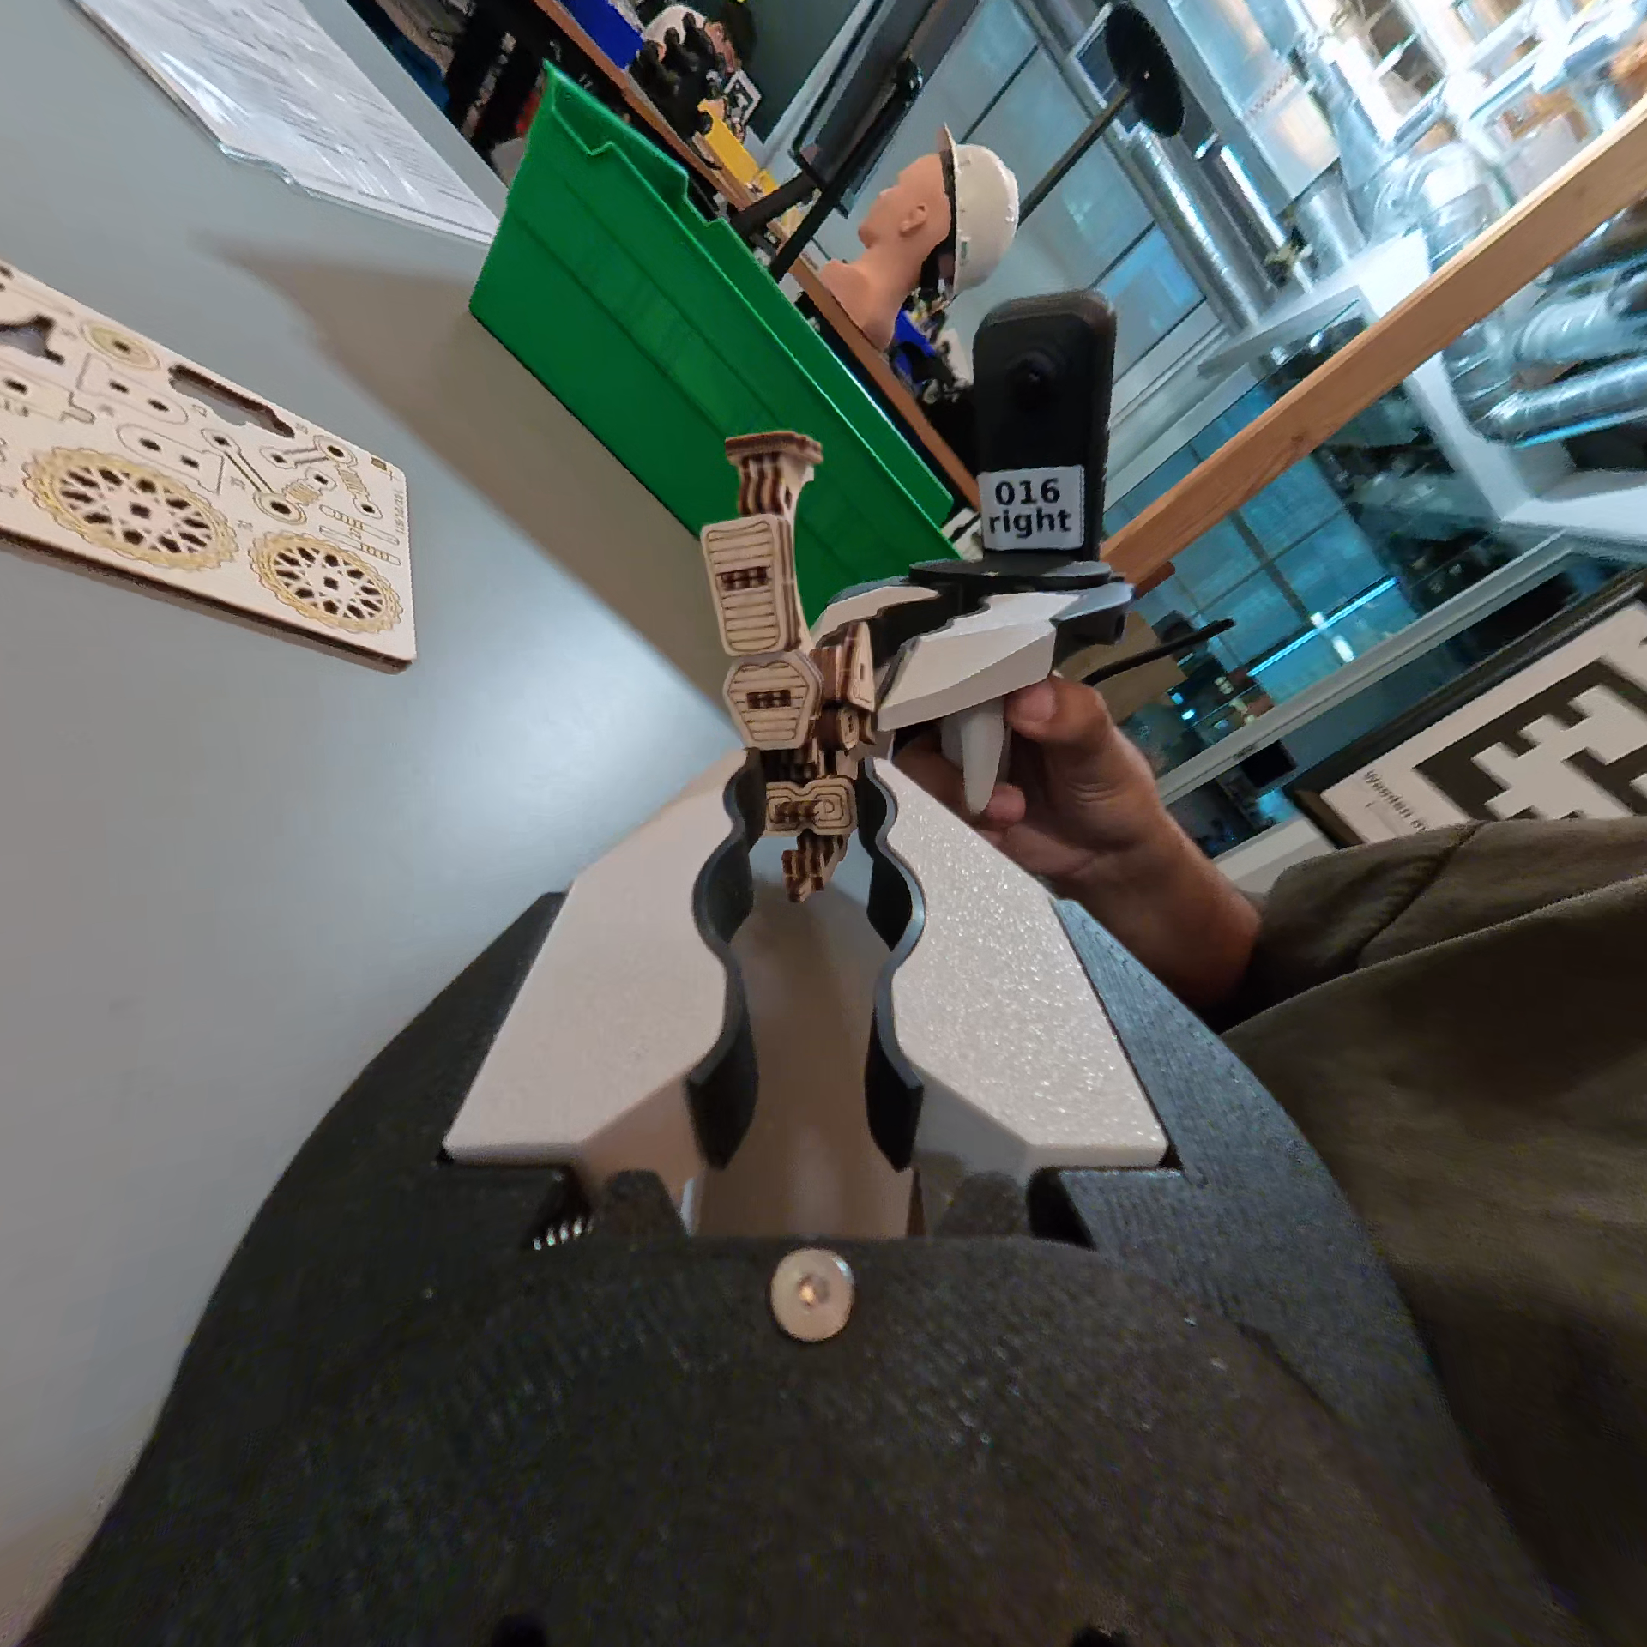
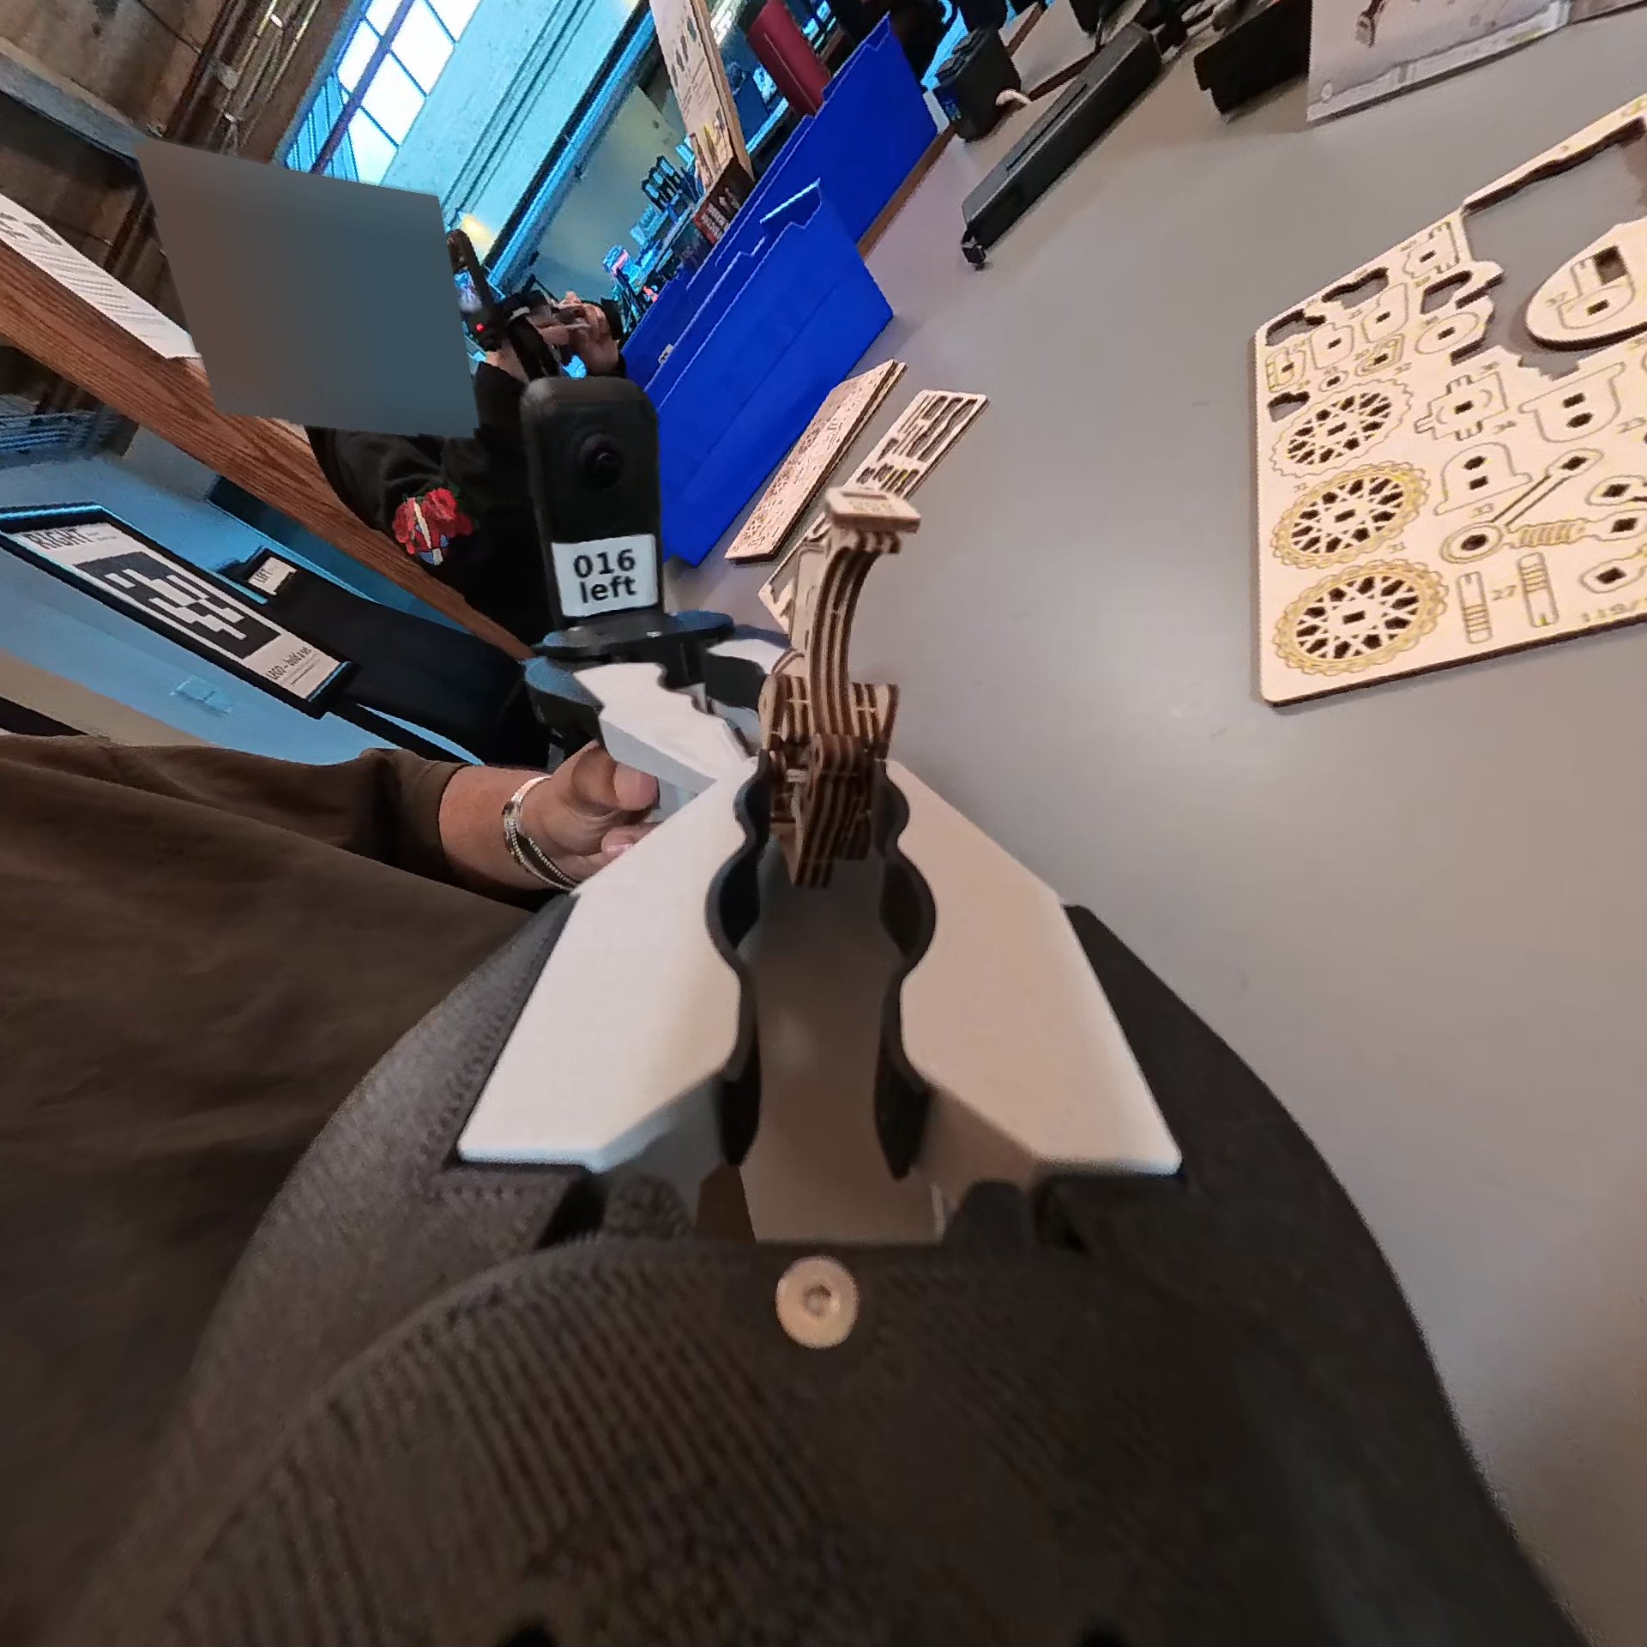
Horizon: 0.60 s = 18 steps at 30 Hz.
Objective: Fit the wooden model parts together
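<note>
Plywood this thin is light and stiff but brittle along its laser-cut layers, so you should treat the wooden model assembly [image 1: 774, 659] as fragile: grip the stacked, thicker lower block, never the slim curved neck with its flat cap. Starting at your left, the left gripper [image 1: 807, 815] is closed to a narrow gap on the assembly's lower end, holding it in the air above the table. Moving right, the right gripper [image 2: 815, 802] pinches the same stack from the other side, its jaws nearly shut on the layered edges, so both hold one piece between them. Judging by that, squeeze gently and push straight. Below lies a smooth grey table [image 2: 1159, 891], with a sheet of uncut parts [image 2: 1426, 499] well apart, and a green bin [image 1: 677, 339] beyond.
</note>
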Tool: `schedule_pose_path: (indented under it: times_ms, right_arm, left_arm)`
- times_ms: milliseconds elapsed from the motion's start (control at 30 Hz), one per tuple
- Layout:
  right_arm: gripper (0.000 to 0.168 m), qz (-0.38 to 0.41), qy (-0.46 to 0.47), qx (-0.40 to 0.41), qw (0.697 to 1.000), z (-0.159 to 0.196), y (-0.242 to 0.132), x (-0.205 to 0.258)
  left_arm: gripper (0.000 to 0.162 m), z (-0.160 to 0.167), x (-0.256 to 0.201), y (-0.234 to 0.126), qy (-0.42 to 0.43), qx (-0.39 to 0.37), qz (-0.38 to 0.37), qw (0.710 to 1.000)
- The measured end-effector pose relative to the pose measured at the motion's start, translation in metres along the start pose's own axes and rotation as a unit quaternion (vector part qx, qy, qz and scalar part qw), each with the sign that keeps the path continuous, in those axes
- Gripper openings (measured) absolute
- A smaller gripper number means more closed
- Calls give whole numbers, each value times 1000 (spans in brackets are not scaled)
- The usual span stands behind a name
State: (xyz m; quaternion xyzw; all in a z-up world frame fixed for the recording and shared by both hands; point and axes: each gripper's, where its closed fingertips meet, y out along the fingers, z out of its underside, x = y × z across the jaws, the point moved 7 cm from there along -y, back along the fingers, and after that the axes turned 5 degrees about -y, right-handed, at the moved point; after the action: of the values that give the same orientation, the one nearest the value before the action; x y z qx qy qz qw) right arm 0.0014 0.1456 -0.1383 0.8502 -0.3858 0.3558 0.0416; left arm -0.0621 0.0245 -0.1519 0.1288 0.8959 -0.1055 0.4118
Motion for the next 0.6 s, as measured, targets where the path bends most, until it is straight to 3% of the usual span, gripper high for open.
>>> schedule_pose_path:
  times_ms: [167,300,433,600]
  right_arm:
    - [28,2,4,-3,1000,0,1,-1]
    - [35,-1,-5,-27,1000,-6,-3,0]
    - [31,41,-117,-24,992,-11,-4,9]
    - [28,151,-273,17,950,-9,1,19]
  left_arm:
    - [17,1,9,-1,-95,-12,35,995]
    - [17,-1,13,-3,-112,-21,37,993]
    - [17,-3,19,-6,-143,-32,40,988]
    - [17,-1,20,-5,-163,-31,50,985]
